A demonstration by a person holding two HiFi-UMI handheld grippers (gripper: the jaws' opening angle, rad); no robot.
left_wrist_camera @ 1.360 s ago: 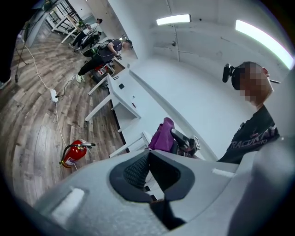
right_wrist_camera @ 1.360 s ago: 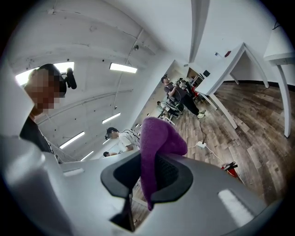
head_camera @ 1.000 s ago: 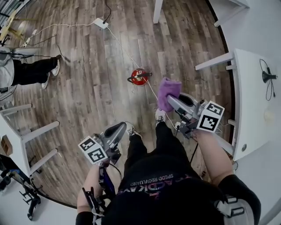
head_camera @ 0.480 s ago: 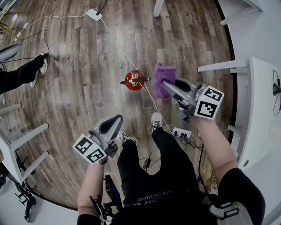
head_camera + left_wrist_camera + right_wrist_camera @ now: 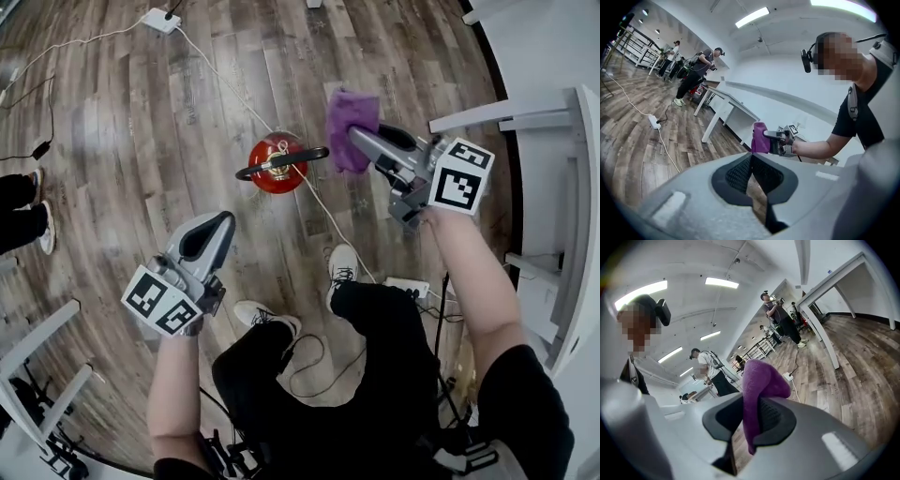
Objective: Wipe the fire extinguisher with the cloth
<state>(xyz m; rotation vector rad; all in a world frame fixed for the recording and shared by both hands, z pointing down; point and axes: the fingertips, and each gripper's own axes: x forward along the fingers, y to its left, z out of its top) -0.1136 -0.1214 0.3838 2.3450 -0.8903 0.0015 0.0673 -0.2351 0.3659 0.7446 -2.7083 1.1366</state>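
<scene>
A red fire extinguisher (image 5: 275, 167) with a black handle stands upright on the wood floor, seen from above in the head view. My right gripper (image 5: 358, 141) is just to its right, shut on a purple cloth (image 5: 351, 125) that bunches out past the fingertips. In the right gripper view the cloth (image 5: 758, 389) hangs pinched between the jaws of that gripper (image 5: 751, 414). My left gripper (image 5: 221, 225) is below and left of the extinguisher, apart from it. Its jaws are shut with nothing in them (image 5: 751, 161). In the left gripper view the cloth (image 5: 759, 137) shows ahead.
A white cable (image 5: 225, 86) runs across the floor past the extinguisher from a power strip (image 5: 157, 19). Another power strip (image 5: 407, 286) lies by my feet. White table legs (image 5: 499, 112) stand at the right. A bystander's shoes (image 5: 36, 208) are at the left edge.
Both grippers have sunk toward the floor and the extinguisher looks larger and closer. The right gripper, still holding the cloth, stays just right of the extinguisher.
</scene>
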